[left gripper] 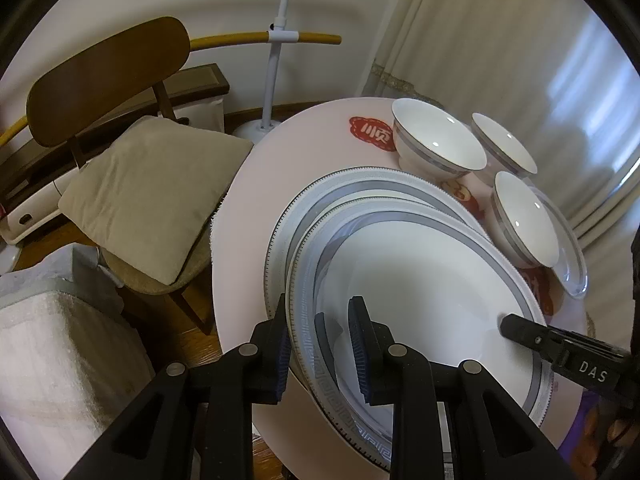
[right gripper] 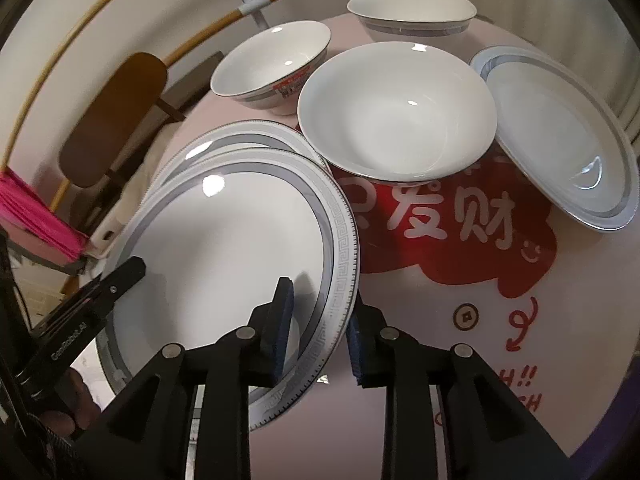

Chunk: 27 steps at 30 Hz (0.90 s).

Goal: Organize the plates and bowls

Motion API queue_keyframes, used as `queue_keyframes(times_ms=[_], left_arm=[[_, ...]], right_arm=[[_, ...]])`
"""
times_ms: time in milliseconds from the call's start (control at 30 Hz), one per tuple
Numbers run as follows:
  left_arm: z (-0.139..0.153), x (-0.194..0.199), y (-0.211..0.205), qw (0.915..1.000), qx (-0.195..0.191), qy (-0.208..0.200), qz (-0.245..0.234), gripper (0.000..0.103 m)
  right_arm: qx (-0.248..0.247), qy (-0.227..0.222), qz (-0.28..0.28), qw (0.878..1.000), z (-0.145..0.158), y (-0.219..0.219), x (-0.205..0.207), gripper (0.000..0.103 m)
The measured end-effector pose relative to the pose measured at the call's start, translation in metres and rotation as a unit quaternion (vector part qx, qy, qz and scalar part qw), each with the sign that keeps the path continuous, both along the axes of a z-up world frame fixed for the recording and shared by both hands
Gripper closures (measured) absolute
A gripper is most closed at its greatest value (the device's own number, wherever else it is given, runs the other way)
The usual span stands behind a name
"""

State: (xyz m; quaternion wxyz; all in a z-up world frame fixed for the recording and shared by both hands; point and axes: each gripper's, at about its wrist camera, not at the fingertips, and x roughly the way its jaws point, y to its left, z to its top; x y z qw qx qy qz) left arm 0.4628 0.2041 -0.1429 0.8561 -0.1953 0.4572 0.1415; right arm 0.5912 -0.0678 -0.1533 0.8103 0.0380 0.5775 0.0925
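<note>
The round worktop (right gripper: 460,320), pink with a red printed patch, fills the middle of both views. On it, low and centre-left in the right wrist view, lies the top plate (right gripper: 224,248), resting on a second plate (right gripper: 240,136) whose rim shows beyond it toward the upper left. Three bowls (right gripper: 396,116) and a smaller dish (right gripper: 560,140) stand further up the frame, apart from this stack.

The top plate is flat and wide, so its rim is the only place to take it. The left tongs (left gripper: 318,340) straddle the rim at lower centre of the left wrist view, one pad under the edge and one inside, set narrow; whether they actually pinch I cannot tell. The right tongs (right gripper: 318,332) straddle the opposite rim, and a gap shows between the outer pad and the plate edge, so they stand loose around it. Both sit equally near; I judge the plate is being set down here.
</note>
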Motion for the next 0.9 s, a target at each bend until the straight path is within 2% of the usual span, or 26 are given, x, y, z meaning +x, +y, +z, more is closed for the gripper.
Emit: queue_keyframes(times_ms=[300, 500, 900], left_arm=[[-0.002, -0.006, -0.001, 1.0, 0.004, -0.003, -0.003, 0.084], [0.0, -0.011, -0.003, 0.9999, 0.016, -0.004, -0.002, 0.084], [-0.002, -0.01, -0.007, 0.9992, 0.04, -0.009, 0.007, 0.084]], right_arm=[[-0.028, 0.019, -0.017, 0.999, 0.004, 0.008, -0.002, 0.075], [0.008, 0.03, -0.034, 0.999, -0.006, 0.007, -0.003, 0.075], [0.021, 0.019, -0.05, 0.998, -0.014, 0.003, 0.002, 0.069]])
